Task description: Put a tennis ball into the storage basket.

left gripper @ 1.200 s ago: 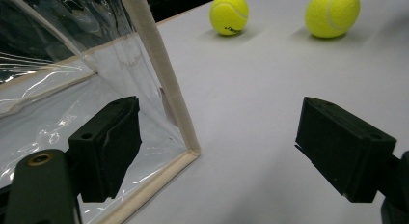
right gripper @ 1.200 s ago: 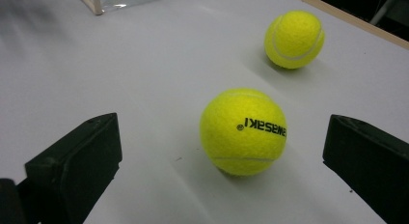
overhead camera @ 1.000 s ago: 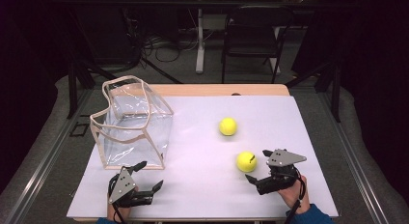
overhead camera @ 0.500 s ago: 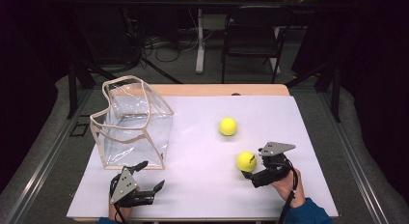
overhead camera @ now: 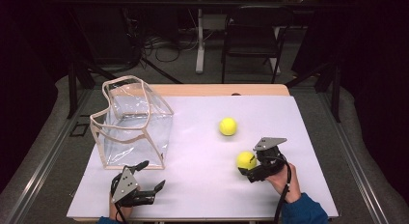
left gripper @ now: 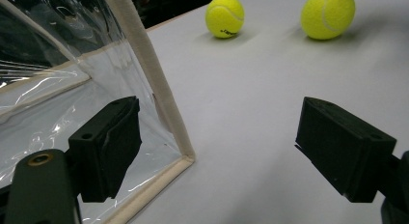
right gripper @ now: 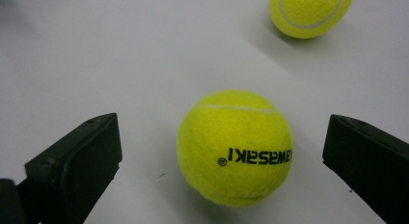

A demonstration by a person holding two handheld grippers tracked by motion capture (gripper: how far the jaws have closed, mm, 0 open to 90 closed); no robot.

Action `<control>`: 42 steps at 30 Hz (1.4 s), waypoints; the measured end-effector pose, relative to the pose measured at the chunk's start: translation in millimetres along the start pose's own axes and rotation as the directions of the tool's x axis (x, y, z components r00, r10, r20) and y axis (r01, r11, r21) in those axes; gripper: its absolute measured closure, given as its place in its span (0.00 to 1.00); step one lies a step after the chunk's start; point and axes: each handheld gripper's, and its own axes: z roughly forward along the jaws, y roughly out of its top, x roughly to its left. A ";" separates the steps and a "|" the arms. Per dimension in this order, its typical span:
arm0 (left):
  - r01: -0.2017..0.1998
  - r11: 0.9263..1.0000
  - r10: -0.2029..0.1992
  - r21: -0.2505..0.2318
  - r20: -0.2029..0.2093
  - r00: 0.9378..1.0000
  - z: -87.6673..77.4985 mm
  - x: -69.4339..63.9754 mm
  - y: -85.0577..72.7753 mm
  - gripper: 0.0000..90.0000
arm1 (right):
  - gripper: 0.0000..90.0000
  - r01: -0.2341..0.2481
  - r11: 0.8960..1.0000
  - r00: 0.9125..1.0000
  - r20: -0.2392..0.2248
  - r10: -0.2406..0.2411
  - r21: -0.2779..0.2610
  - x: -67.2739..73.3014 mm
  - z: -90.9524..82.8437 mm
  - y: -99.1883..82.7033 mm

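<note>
Two yellow tennis balls lie on the white table top. The nearer ball sits between the spread jaws of my right gripper, which is open; the jaws stand clear of it on both sides. The farther ball rests alone toward the table's middle. A clear plastic bag with beige trim stands upright at the left. My left gripper is open just in front of the bag's near corner, holding nothing. Both balls, farther and nearer, lie beyond it.
The white sheet covers a wooden table whose far edge shows behind it. A dark chair and cables stand on the floor beyond the table. Open white surface lies between the bag and the balls.
My right gripper has slid left and forward until its jaws straddle the nearer ball. The left gripper, the bag and the farther ball have stayed put.
</note>
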 end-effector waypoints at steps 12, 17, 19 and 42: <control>-0.002 1.000 0.002 0.009 -0.002 1.000 -0.8 -0.6 0.2 0.18 | 0.00 -0.008 0.998 1.000 -0.009 0.008 0.057 -5.6 15.7 -0.5; 0.005 1.000 -0.005 0.009 -0.005 1.000 -0.7 0.4 -0.5 0.18 | 0.00 -0.022 0.997 1.000 -0.001 0.022 0.071 -9.1 18.2 -2.2; 0.003 1.000 -0.003 0.011 0.000 1.000 -0.2 0.0 -0.1 0.18 | 0.01 -0.027 0.996 1.000 -0.004 0.028 0.080 -9.0 20.2 -3.4; -0.009 1.000 0.009 0.021 0.007 1.000 0.1 -1.5 -0.2 0.18 | 0.28 -0.037 0.990 0.999 0.026 0.034 0.137 -6.9 30.6 -7.6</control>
